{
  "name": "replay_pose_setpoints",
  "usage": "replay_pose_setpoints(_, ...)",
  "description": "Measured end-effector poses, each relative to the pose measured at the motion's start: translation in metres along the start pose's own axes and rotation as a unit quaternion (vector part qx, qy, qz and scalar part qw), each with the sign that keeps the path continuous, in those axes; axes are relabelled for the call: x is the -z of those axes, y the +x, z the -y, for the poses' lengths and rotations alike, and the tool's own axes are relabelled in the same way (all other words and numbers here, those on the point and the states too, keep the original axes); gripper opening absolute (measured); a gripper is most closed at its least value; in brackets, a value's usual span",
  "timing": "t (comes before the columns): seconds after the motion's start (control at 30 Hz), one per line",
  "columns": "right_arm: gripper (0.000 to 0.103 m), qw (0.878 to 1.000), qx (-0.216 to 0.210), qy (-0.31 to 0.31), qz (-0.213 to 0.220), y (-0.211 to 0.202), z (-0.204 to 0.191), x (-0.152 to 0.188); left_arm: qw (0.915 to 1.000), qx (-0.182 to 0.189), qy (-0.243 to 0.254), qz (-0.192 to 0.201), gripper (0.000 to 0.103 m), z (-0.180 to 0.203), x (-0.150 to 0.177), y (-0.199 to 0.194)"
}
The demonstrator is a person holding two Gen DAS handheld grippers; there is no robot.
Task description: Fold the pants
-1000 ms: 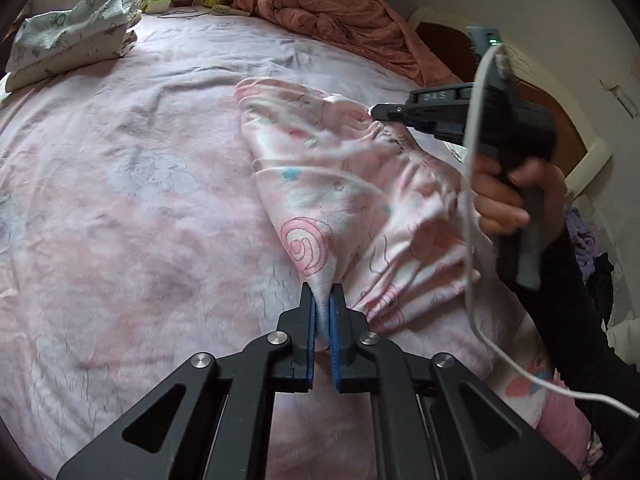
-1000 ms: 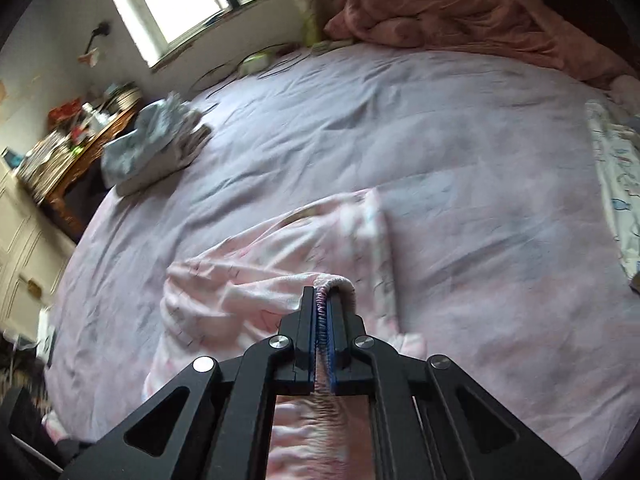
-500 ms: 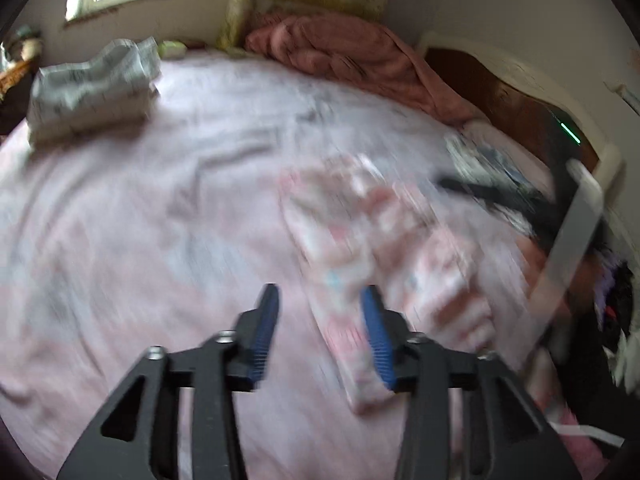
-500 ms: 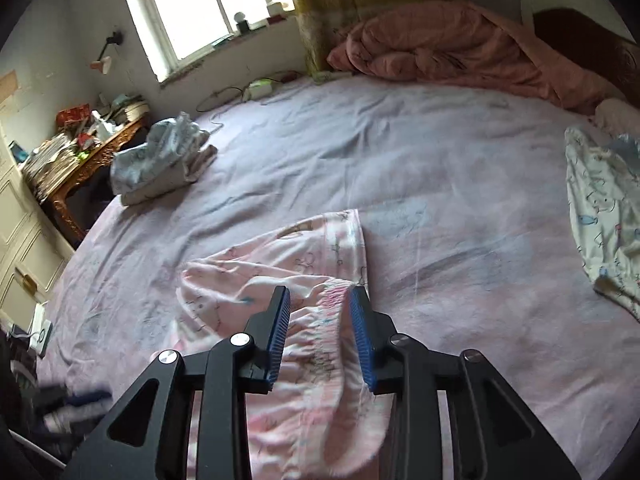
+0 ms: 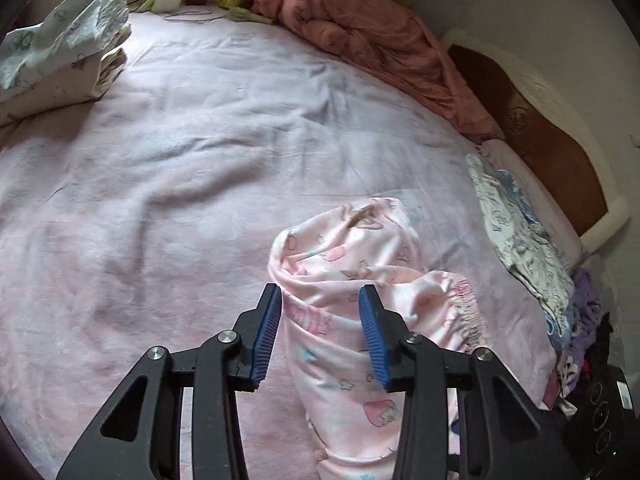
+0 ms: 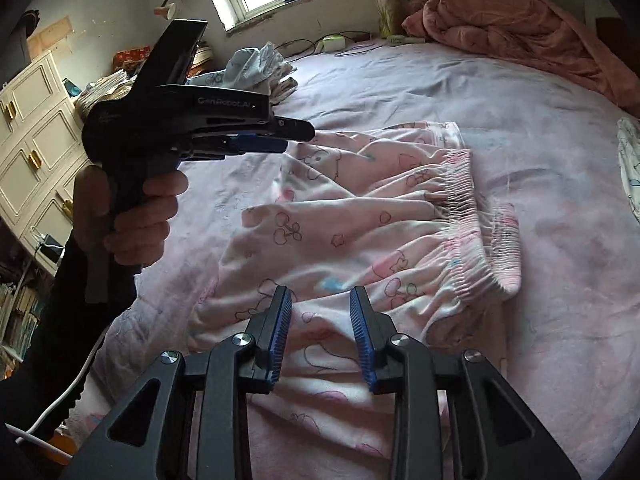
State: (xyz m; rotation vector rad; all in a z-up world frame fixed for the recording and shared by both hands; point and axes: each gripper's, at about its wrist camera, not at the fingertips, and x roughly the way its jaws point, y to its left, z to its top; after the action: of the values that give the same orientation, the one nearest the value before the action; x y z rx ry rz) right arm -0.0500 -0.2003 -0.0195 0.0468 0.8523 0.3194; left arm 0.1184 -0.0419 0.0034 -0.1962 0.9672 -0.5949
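Observation:
Pink patterned pants [image 5: 352, 280] lie bunched and folded over on the pink bed sheet [image 5: 180, 168]; the right wrist view shows them [image 6: 360, 232] with the gathered elastic waistband [image 6: 460, 208] at the right. My left gripper [image 5: 320, 312] is open and empty, held above the near end of the pants. It also shows in the right wrist view [image 6: 260, 144], hovering over the far left part of the pants. My right gripper [image 6: 320, 308] is open and empty just above the near fold of the pants.
A salmon quilt [image 5: 380, 48] lies heaped at the head of the bed. Folded pale clothes [image 5: 68, 52] sit at the far left. More garments [image 5: 516, 232] lie along the right edge by the brown headboard [image 5: 552, 152]. A white dresser [image 6: 36, 152] stands left of the bed.
Both grippers were shut on the pants a second ago. Both have opened, let the cloth drop onto the bed, and pulled back above it.

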Motion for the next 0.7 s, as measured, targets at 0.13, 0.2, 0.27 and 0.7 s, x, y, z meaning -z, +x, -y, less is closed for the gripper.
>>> replay_pose_setpoints(0.13, 0.032, 1.000, 0.011, 0.000, 0.000, 0.001, 0.001, -0.001, 1.0000, -0.004, 0.006, -0.006, 0.015, 0.001, 0.002, 0.004)
replay_pose_setpoints(0.2, 0.032, 1.000, 0.016, 0.002, -0.003, 0.002, 0.001, -0.001, 0.9999, 0.001, -0.002, -0.015, 0.004, -0.002, 0.001, 0.009)
replay_pose_setpoints(0.27, 0.032, 1.000, 0.029, 0.001, -0.006, 0.004, 0.001, 0.000, 0.9999, 0.004, -0.008, -0.010, 0.004, -0.005, 0.000, 0.010)
replay_pose_setpoints(0.7, 0.031, 0.998, 0.039, 0.001, -0.041, 0.008, 0.002, 0.006, 0.9993, -0.023, -0.006, 0.030, 0.003, -0.009, -0.037, 0.014)
